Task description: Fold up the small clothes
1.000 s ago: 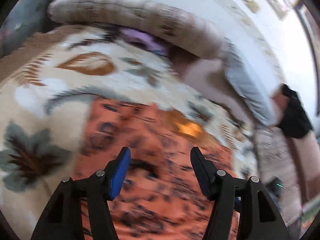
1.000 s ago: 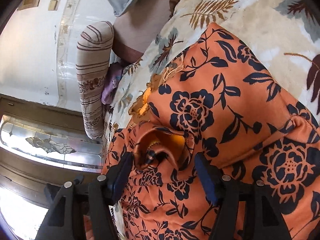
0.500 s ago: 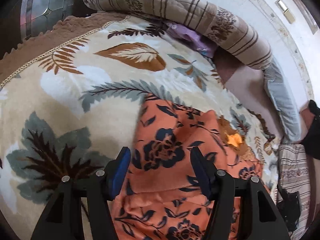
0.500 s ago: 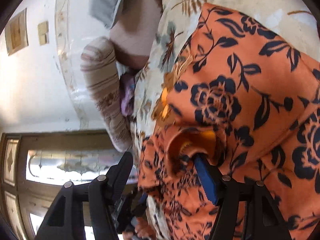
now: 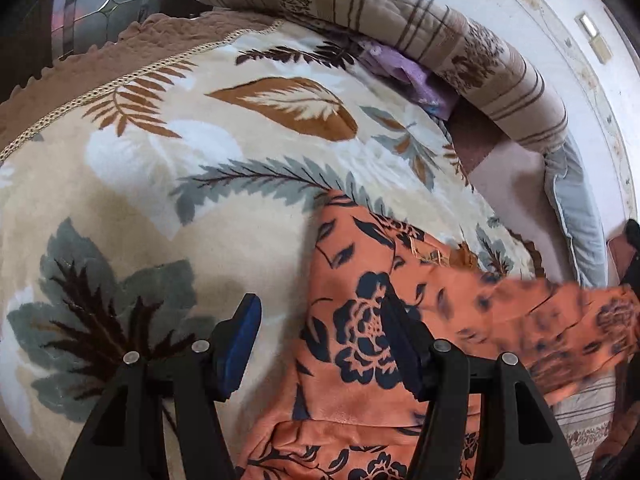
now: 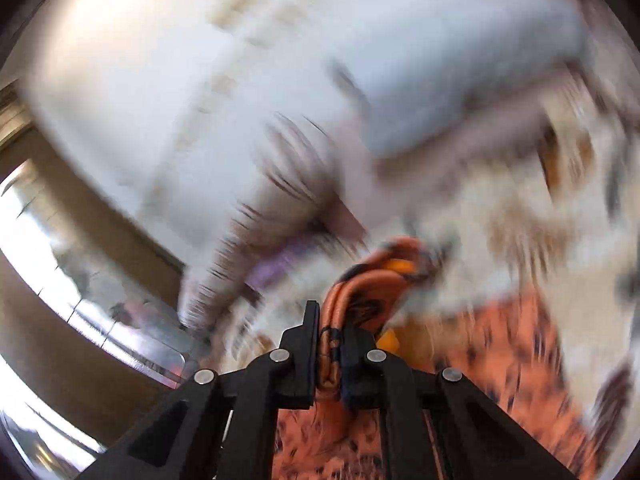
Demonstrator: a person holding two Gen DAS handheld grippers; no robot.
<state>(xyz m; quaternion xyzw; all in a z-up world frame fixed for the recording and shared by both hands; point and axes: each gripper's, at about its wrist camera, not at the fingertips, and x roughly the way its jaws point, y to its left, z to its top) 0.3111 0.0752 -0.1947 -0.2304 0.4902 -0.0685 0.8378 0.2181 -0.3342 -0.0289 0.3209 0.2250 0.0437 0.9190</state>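
Fleecy leaf-print blanket (image 5: 132, 184) bears the orange garment (image 5: 360, 360); left jaws spread, right jaws pinching its fold.

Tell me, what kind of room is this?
Probably a bedroom: a plush leaf-patterned cream blanket covers a bed, a striped beige bolster lies along the wall, and an orange floral garment is spread out for folding.

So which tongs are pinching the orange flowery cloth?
The right tongs: shut tight on a fold of the orange cloth. The left tongs hang open, gripping nothing.
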